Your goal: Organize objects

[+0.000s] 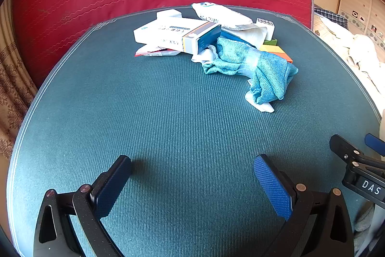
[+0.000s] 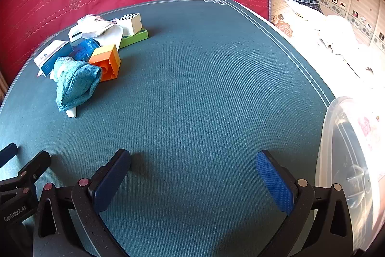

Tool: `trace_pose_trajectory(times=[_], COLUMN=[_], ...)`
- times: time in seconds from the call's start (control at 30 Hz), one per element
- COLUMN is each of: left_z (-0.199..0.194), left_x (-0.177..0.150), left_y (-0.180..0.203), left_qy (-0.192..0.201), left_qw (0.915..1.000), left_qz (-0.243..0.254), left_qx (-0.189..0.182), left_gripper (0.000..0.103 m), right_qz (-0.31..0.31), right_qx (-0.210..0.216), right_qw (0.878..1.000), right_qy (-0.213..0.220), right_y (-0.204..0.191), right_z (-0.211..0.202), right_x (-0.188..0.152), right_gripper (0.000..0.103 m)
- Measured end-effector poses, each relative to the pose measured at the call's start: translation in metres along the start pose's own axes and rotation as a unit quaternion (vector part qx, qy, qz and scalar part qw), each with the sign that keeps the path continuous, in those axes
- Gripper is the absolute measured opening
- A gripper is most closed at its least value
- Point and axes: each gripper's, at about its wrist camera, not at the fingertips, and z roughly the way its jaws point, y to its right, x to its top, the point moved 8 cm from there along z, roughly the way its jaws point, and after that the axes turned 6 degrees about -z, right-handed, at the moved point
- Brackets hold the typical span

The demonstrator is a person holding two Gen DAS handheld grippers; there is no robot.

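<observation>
Objects for sorting lie in one heap at the far side of the worktop (image 2: 204, 88), well apart from both tools. Nearest, the left tool (image 1: 192, 175) and the right tool (image 2: 192, 170) hover side by side over bare green surface, each with jaws spread wide and nothing between them. A clear plastic bin (image 2: 346, 160) stands just beside the right tool, at the worktop's right edge.

By my reading, no item has been taken yet; the step is the first reach. The next move calls for travelling forward to the heap and singling out one piece.

The teal cloth (image 1: 252, 64) is nearest, crumpled, without a clear axis. Behind it, the white and blue carton (image 1: 178, 34) lies flat, long axis running left to right, blue end toward the cloth. The orange block (image 2: 105, 62) and green block (image 2: 134, 37) sit beyond.
</observation>
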Motion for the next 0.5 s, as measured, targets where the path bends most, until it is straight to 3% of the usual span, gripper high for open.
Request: trace_pose_trajectory(times=[0.5], left_z=[-0.001], left_x=[-0.0005], left_y=[0.0006], left_qy=[0.0], left_qw=[1.0], left_qz=[-0.006], left_qx=[0.005], left_gripper=[0.103], right_qz=[-0.005], right_qx=[0.007], right_qw=[1.0], right_qy=[-0.003], right_y=[-0.0026], right_z=[0.002], right_x=[-0.0002], right_gripper=[0.103])
